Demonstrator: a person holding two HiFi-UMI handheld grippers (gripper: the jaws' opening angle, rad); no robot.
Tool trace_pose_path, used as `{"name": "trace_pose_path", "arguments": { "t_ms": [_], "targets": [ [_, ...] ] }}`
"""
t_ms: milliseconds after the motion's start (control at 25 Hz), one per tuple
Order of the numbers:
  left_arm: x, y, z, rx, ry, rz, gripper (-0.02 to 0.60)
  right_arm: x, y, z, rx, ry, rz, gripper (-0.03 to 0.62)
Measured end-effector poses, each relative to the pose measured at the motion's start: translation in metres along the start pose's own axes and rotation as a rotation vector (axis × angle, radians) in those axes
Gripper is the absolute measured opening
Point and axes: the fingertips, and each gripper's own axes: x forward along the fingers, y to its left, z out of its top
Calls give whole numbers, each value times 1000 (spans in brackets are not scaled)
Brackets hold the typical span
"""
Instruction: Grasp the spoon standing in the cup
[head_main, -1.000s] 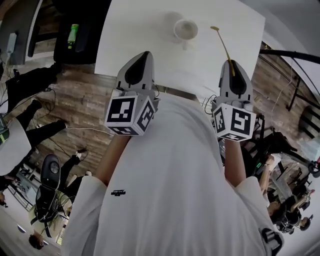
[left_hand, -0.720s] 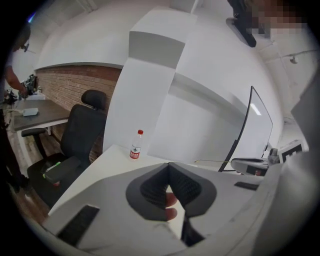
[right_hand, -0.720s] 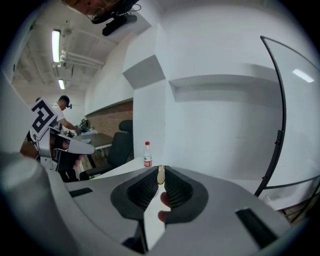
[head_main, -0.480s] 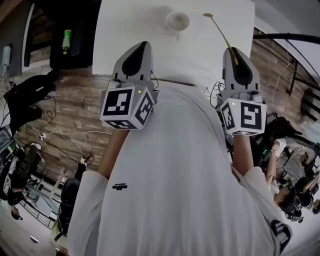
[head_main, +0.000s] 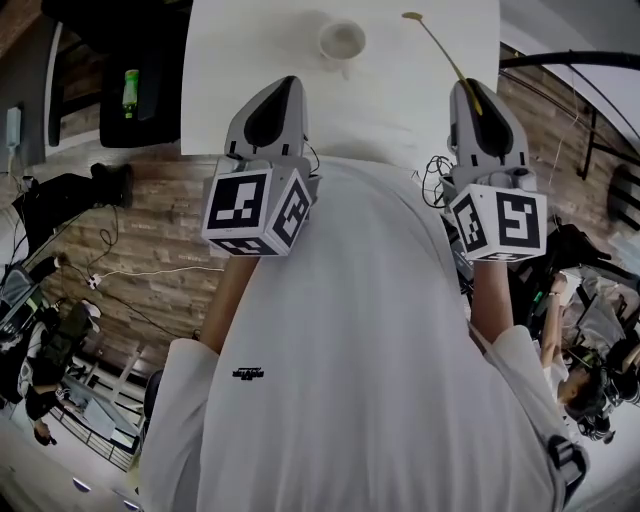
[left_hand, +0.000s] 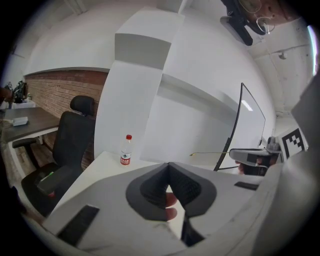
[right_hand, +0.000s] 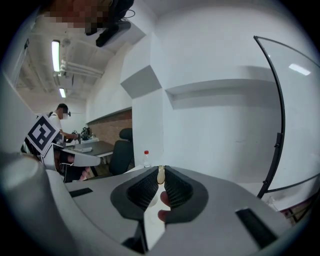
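The broad white table (head_main: 260, 90) fills the top of my head view, and I'm standing at its near edge with both tools raised over it. My left gripper (head_main: 285, 88) has its jaws pinched together on nothing, idling to the left of the work. My right gripper (head_main: 462, 90) is the busy one: its jaws are nearly together and clamped on a handle. The small round white cup (head_main: 342, 40) sits alone at the far side of the table, between the two tools and well apart from the right one. The long thin gold-coloured metal spoon (head_main: 440, 50) is out of the cup, running from my right jaws up and away to its small bowl out over the table. In the right gripper view the spoon's end (right_hand: 160, 175) shows squeezed between the ribbed pads, right at their tips. I'd say the grasp is made, so doing this well means steady pressure and no wrist roll. With so little handle in the pads, the long free end could swing or slip.
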Motion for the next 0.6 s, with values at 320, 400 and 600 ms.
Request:
{"name": "trace_pose_path", "arguments": {
  "t_ms": [320, 400, 600],
  "targets": [
    [10, -4, -1, 5, 10, 10, 11, 6, -3, -2, 2, 4, 12, 40],
    [11, -7, -1, 8, 10, 17, 11, 8, -4, -4, 7, 1, 21, 40],
    [9, -8, 0, 7, 19, 35, 11, 11, 1, -5, 17, -2, 43, 40]
  ]
}}
